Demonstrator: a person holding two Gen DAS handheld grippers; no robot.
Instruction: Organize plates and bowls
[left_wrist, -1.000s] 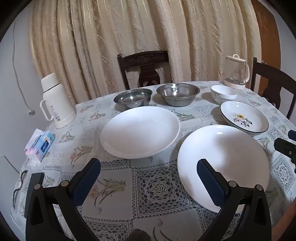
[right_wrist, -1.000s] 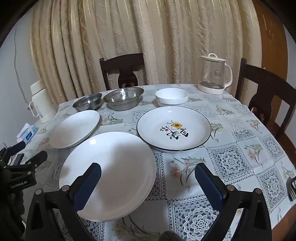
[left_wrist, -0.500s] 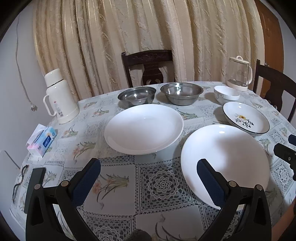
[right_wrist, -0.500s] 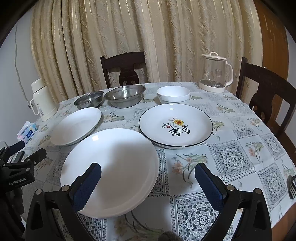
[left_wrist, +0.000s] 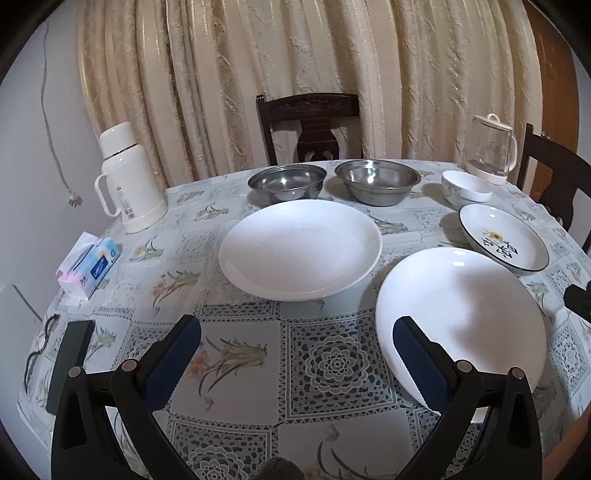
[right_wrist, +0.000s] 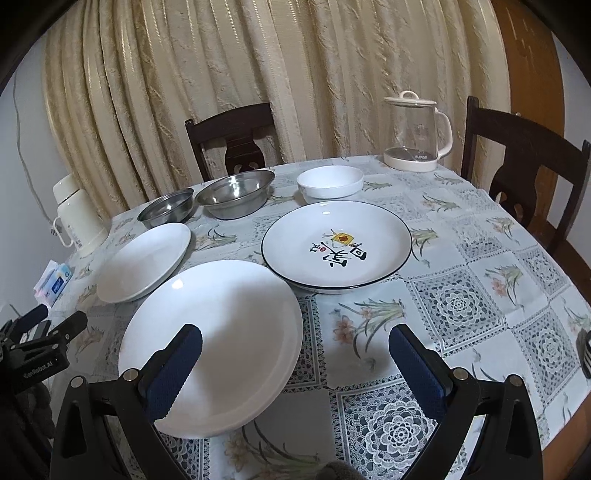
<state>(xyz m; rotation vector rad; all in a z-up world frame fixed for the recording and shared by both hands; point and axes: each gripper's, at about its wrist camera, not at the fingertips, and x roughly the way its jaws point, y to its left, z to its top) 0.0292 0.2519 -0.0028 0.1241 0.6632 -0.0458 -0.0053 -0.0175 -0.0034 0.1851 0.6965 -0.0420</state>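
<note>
White near plate (left_wrist: 461, 314) partly hidden behind left tool (left_wrist: 295, 354).

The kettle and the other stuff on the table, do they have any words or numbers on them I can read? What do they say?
"SUPOR" on the glass kettle's white base.
"GenRobot.AI" on the left gripper, seen from the right wrist view.
The painted plate carries large black brush characters and a small red mark; I cannot read them.
The white thermos has a label and barcode, too small.
The tissue pack has a blue logo, too blurred.
</note>
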